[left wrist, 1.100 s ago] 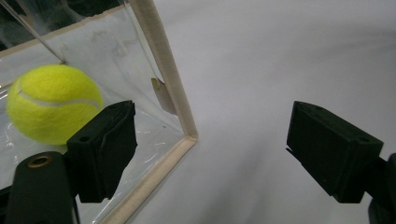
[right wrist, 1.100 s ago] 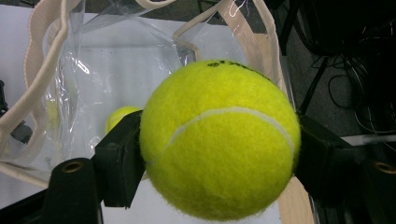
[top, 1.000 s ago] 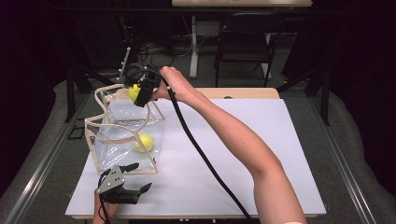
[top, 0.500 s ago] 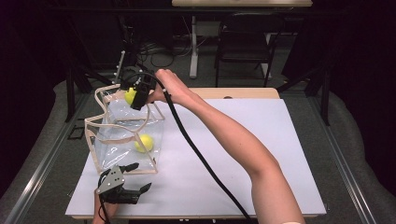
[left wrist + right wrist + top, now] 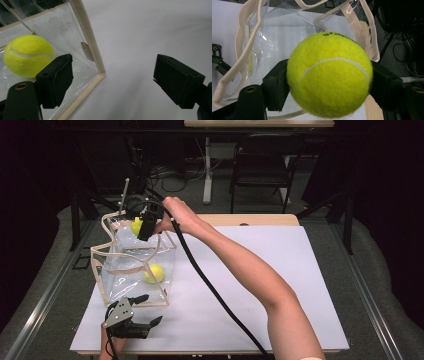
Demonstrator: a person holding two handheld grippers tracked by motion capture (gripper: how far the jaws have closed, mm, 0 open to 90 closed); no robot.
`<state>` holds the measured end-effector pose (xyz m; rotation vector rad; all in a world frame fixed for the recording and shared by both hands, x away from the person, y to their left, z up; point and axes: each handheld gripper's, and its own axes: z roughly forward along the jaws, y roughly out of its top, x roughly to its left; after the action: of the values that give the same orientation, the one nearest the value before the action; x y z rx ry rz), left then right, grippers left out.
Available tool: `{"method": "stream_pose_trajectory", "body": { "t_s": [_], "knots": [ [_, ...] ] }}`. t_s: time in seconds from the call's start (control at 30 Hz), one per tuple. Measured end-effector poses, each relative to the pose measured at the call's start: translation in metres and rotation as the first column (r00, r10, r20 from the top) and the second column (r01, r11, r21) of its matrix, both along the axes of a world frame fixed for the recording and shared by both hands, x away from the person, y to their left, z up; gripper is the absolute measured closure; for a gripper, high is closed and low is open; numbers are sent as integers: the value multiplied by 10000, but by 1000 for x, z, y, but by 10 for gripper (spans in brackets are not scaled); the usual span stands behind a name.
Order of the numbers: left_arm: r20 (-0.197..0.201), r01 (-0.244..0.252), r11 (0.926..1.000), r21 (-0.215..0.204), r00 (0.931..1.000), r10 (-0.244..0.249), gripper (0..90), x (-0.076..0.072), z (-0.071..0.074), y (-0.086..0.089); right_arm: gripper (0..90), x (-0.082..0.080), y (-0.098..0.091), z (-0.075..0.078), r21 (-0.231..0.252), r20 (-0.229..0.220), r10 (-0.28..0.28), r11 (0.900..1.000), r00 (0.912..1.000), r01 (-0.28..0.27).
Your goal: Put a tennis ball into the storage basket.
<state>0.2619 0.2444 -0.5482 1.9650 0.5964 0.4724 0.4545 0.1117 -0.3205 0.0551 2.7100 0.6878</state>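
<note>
Item: clear bag (image 5: 131, 270) with cream trim and handles, standing open at the left of a white table (image 5: 260, 270), near its front corner.

Contents: one yellow tennis ball (image 5: 154, 272) lying on the bag's floor; in the left gripper view it sits behind the clear wall, beside the trimmed corner.

Right gripper (image 5: 145, 227): held over the far side of the bag's mouth, jaws clamped on a second tennis ball (image 5: 329, 75), one pad on each side; whether the ball is already below the rim is hard to judge from above.

Left gripper (image 5: 129, 320): low at the table's front edge, just outside the bag's near corner, jaws spread wide with nothing between them; black cable (image 5: 210, 290) trails from the right gripper across the table
</note>
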Motion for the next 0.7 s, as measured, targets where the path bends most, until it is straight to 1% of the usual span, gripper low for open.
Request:
{"method": "stream_pose_trajectory", "body": {
  "t_s": [0.17, 0.6, 0.7],
  "knots": [
    [-71, 44, 10000, 50, 10000, -44, 158, 0, 0, 0, 258, -1, 2, -2, -49, -31, 76, 10000, 10000, -76],
    [-24, -8, 10000, 64, 10000, 8, 158, 0, 0, 0, 258, -2, 4, -11, -158, -160, 82, 9998, 9998, -84],
    [-46, 44, 10000, 30, 10000, -44, 158, 0, 0, 0, 258, -2, 5, -13, -190, -183, 96, 9998, 9998, -100]
  ]
}}
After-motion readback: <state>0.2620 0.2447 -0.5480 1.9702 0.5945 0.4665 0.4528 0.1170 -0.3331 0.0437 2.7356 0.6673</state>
